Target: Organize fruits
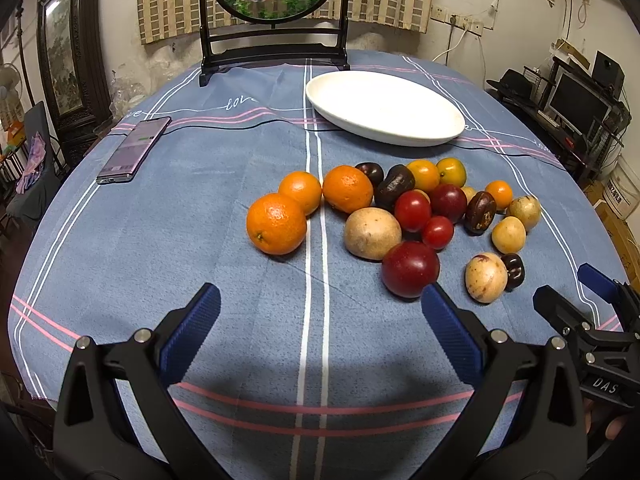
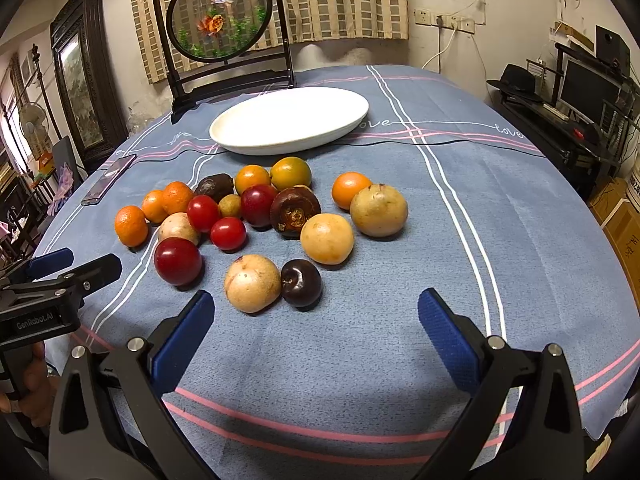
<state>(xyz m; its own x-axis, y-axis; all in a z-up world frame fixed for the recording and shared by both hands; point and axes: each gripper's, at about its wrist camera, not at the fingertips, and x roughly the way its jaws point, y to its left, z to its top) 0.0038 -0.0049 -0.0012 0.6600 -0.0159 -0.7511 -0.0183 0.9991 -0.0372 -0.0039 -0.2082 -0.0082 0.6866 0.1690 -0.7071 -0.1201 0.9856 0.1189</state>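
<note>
A pile of fruit lies on the blue tablecloth: oranges (image 1: pixel 276 223) (image 2: pixel 131 225), red plums (image 1: pixel 410 269) (image 2: pixel 178 261), red tomatoes (image 2: pixel 228 233), tan round fruits (image 1: pixel 372 233) (image 2: pixel 252 283) and dark purple fruits (image 2: pixel 301 282). A white oval plate (image 1: pixel 384 107) (image 2: pixel 290 119) stands empty behind the pile. My left gripper (image 1: pixel 320 320) is open and empty, near the pile's front. My right gripper (image 2: pixel 316 326) is open and empty, just in front of a tan fruit and a dark one. Each gripper shows at the edge of the other's view (image 1: pixel 576 292) (image 2: pixel 76 264).
A phone (image 1: pixel 134 150) (image 2: pixel 108 179) lies at the table's left. A black-framed round goldfish screen (image 1: pixel 274 12) (image 2: pixel 222 20) stands at the table's back edge. Furniture and a monitor (image 2: pixel 584 92) stand to the right, beyond the table.
</note>
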